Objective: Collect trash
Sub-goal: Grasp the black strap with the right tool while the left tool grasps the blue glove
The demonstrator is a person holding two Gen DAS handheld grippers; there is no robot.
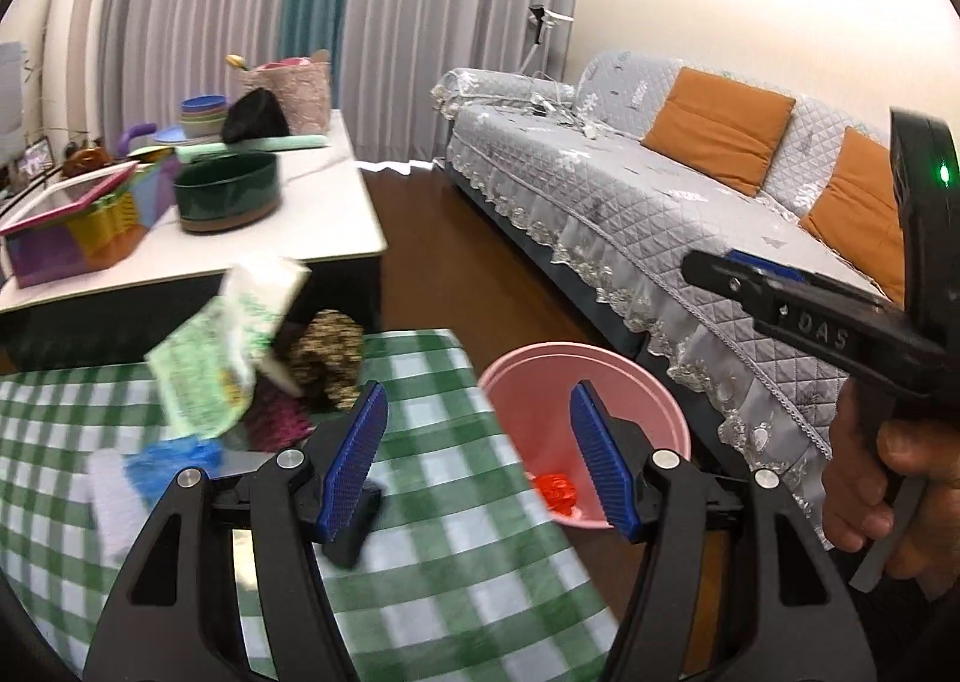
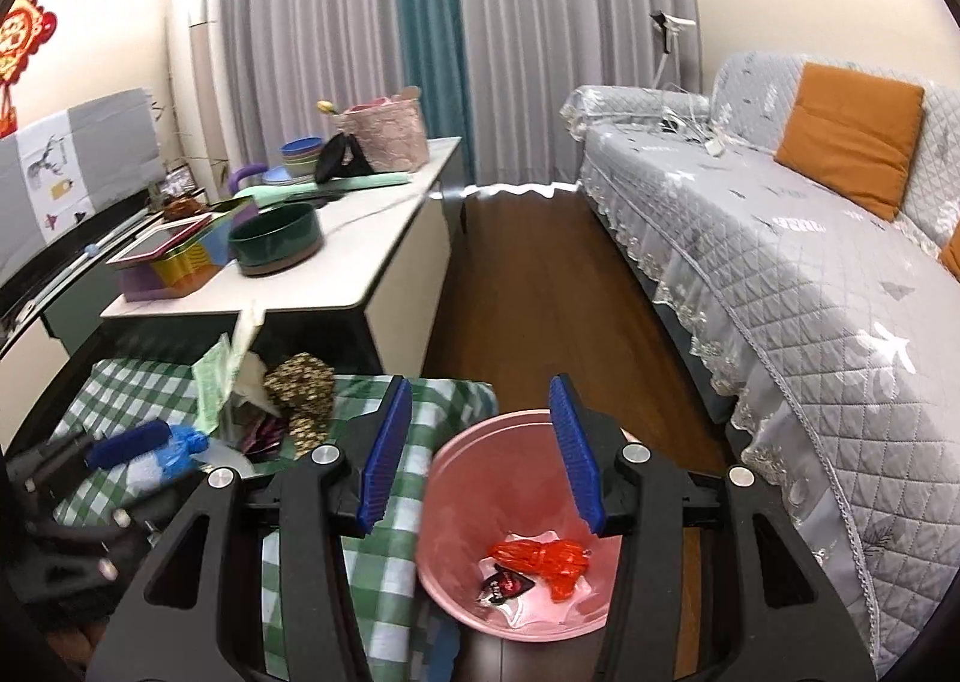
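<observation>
We hold the right gripper (image 2: 480, 448) wide open and empty over the pink bin (image 2: 456, 592), low centre of the right wrist frame, with a red wrapper (image 2: 540, 559) in its bottom. Our left gripper (image 1: 477, 457) is also wide open, holding nothing, above the checked bench (image 1: 456, 562). At left centre lie a green packet (image 1: 210, 370), blue wad (image 1: 174, 460) and patterned cloth (image 1: 327, 358).

Soft even indoor light, strong fisheye bending at edges, motion blur on left view's tablecloth (image 1: 456, 550)
</observation>
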